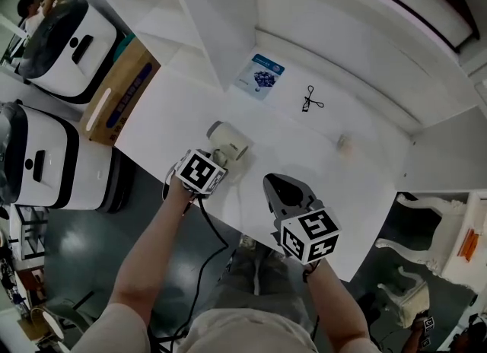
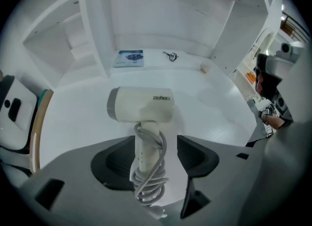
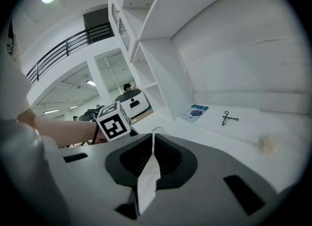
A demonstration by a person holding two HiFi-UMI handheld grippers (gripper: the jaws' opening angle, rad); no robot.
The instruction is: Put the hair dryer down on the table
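On the table (image 1: 319, 169) the hair dryer (image 2: 141, 105) seems set down; left gripper (image 2: 151, 154) gapes wide around its handle, only withdrawal remaining; right gripper (image 3: 152, 159) closed, empty.

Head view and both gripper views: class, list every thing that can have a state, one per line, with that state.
hair dryer: lying on the table, cord wound round its handle, ungripped.
left gripper: jaws open, either side of the handle.
right gripper: jaws shut, empty.
booklet: flat on the table.
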